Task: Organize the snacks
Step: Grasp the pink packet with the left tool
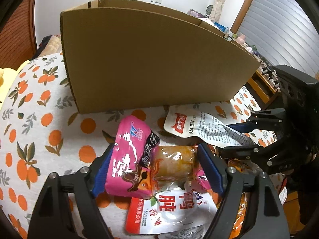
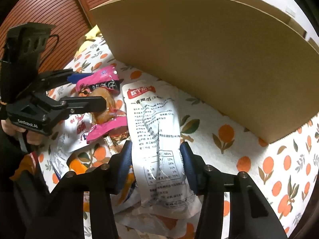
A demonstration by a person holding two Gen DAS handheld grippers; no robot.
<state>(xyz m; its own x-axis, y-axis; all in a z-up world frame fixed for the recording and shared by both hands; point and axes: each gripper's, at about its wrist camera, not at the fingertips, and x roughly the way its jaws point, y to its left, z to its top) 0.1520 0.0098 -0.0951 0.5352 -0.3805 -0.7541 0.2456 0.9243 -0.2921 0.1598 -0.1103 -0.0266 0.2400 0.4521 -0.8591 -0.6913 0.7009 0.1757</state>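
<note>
My left gripper [image 1: 157,163] is shut on a pink snack packet [image 1: 131,155] with a clear window, held over the pile of snacks. The packet also shows in the right wrist view [image 2: 103,91], between the left gripper's fingers [image 2: 87,103]. My right gripper [image 2: 157,165] is shut on a white snack pouch [image 2: 153,127] printed with black text. That pouch shows in the left wrist view [image 1: 195,127], with the right gripper [image 1: 245,137] at its right end. A tall cardboard box [image 1: 151,59] stands just behind the snacks; it also shows in the right wrist view [image 2: 209,49].
A white and red pouch [image 1: 169,209] and orange packets [image 2: 79,165] lie under the grippers on a cloth with an orange fruit print [image 1: 39,119]. A slatted wooden door [image 2: 59,6] is at the left. A cluttered desk [image 1: 263,73] stands behind the box.
</note>
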